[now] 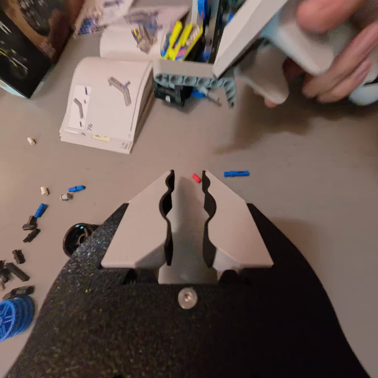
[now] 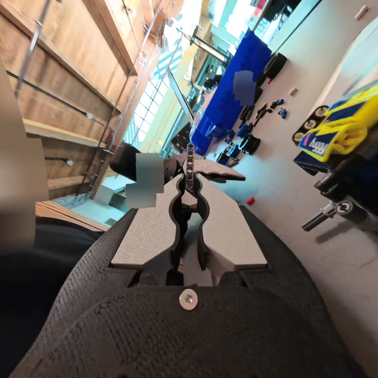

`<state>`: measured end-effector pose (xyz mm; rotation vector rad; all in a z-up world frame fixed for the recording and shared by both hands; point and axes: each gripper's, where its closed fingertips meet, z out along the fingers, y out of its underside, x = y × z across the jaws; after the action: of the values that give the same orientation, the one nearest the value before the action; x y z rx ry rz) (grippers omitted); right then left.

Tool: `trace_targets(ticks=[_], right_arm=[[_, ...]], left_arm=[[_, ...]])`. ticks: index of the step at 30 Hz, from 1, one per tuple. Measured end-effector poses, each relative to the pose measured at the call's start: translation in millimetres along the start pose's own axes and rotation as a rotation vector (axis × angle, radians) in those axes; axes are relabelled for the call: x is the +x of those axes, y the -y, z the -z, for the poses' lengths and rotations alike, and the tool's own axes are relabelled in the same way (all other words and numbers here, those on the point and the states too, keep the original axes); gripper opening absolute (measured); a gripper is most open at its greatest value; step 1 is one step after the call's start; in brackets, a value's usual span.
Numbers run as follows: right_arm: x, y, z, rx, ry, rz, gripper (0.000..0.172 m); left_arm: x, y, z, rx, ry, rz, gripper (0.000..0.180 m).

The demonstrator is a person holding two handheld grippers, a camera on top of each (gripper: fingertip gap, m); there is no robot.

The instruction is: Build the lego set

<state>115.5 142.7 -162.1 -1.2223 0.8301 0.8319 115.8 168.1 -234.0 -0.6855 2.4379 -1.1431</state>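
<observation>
In the left wrist view my left gripper (image 1: 188, 172) is open with nothing in it, low over the grey table (image 1: 286, 204). A small red pin (image 1: 196, 178) lies on the table just inside its right fingertip (image 1: 204, 176), apart from the pads. A blue pin (image 1: 236, 173) lies to the right. In the right wrist view my right gripper (image 2: 189, 178) is shut on a thin dark grey beam with holes (image 2: 190, 161), which sticks out past the fingertips. The left gripper (image 2: 214, 173) shows beyond it, with the red pin (image 2: 250, 200) on the table. The right gripper (image 1: 255, 67) and a hand appear blurred at top right.
An open instruction booklet (image 1: 106, 102) lies far left of centre. A yellow, blue and black brick model (image 1: 184, 61) stands behind it. Loose blue and black pins (image 1: 39, 210), a black tyre (image 1: 75, 239) and a blue wheel (image 1: 12, 319) lie at the left. A dark box (image 1: 20, 51) stands far left. The tips of one gripper are about 8 cm away from the tips of the other.
</observation>
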Motion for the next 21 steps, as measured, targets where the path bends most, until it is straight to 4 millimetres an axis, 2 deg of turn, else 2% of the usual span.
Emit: trace_targets(ticks=[5,7,11,14,17,21], right_arm=[[-21.6,7.1,-6.9,0.057,0.112,-0.026,0.004],[-27.2,4.9,-10.1,0.054,0.129,-0.009,0.004],[-40.9,8.7,-13.2,0.093,0.189,0.001,0.004],[-44.3,14.5,-10.9,0.139,0.215,-0.016,0.004],[-50.2,29.8,-1.8,0.243,0.281,-0.099,0.004],[-58.8,34.2,2.5,0.284,0.356,-0.137,0.004]], left_arm=[[24.7,50.1,29.7,0.274,-0.150,0.145,0.029],[29.0,67.0,37.7,0.360,-0.132,0.169,0.028],[23.1,80.4,40.1,0.402,-0.021,0.173,0.027],[24.8,92.8,44.0,0.482,-0.034,0.204,0.020],[20.6,96.5,43.9,0.494,-0.016,0.249,0.019],[23.9,109.2,48.2,0.531,0.010,0.209,0.016]])
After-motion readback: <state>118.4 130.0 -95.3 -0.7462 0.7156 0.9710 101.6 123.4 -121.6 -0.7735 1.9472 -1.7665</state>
